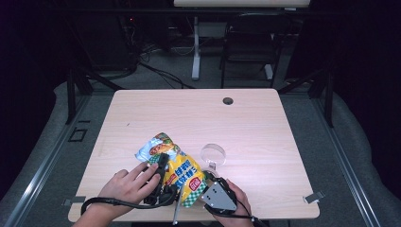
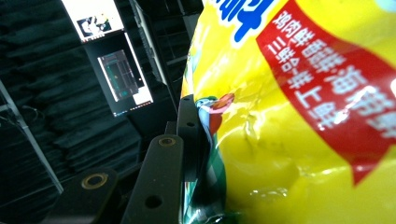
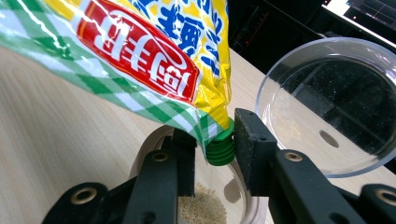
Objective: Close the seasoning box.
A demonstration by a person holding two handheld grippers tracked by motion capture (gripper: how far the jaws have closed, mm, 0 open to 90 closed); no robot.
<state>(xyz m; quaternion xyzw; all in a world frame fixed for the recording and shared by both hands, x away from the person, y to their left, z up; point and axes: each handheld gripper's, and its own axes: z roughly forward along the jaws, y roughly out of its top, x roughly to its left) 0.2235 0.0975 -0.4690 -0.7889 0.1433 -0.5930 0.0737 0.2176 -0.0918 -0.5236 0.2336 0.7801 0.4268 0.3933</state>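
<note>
One yellow seasoning pouch [image 1: 177,172] is clamped in the left tool [image 1: 163,165], its jaws pressed on its body. Its one green screw spout [image 3: 220,147] sits between the right tool's [image 3: 215,144] jaws, gripped there. Below that tool sits one granule-filled bowl [image 3: 233,196]; one clear lid [image 3: 327,107] lies just beyond on the bench [image 1: 255,123].

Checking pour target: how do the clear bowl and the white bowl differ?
The clear bowl is see-through and looks empty; the white bowl is opaque and holds granules. The white bowl sits under the green spout of the bag; the clear bowl stands beside it. Both are round.
</note>
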